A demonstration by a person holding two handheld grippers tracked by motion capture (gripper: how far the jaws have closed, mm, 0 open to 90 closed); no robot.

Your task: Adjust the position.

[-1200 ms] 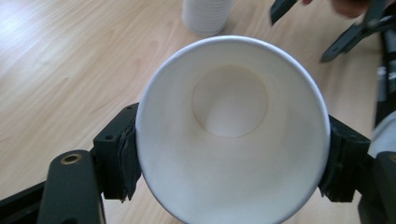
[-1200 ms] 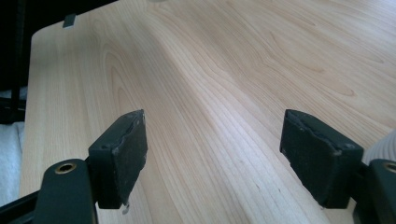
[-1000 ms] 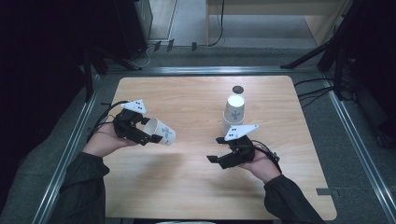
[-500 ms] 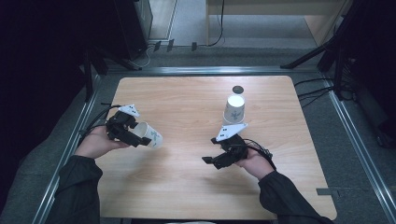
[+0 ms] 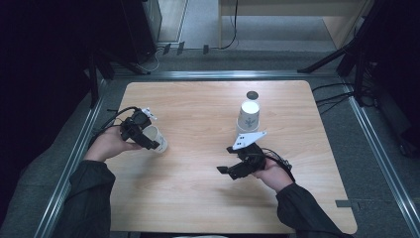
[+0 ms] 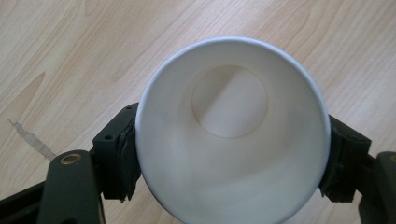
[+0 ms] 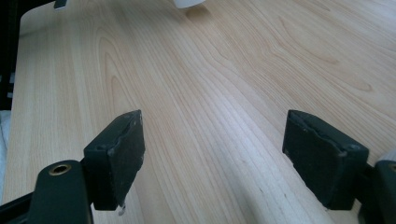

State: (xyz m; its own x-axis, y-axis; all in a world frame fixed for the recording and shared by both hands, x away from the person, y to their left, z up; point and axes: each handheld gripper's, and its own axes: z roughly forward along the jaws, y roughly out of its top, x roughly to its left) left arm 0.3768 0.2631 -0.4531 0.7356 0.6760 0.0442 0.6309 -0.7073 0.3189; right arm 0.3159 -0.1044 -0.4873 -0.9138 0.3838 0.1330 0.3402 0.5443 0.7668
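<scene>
The right gripper (image 5: pixel 233 167) is held low over the near right part of the light wooden table (image 5: pixel 198 198), its 2 black jaws spread wide apart with nothing between them. In the right gripper view bare wood grain is seen between the jaws. A grey three-cornered plate is carried on top of this gripper.

The left gripper (image 5: pixel 148 141) is held over the left side of the table, slightly farther from the person. Its 2 jaws are clamped on a white paper cup (image 5: pixel 157 140), 1 pad pressed against each side of the cup wall just below the rim. In the left gripper view the cup (image 6: pixel 231 128) is seen mouth-on, its inside empty and its round bottom visible. In the high view the cup is tilted on its side, with the mouth turned toward the table centre.

Farther back, right of centre, a second white paper cup with a printed pattern (image 5: pixel 248 118) is stood upside down. Just beyond it, a small dark round disc (image 5: pixel 252 94) is lying flat on the table, apart from the cup.
</scene>
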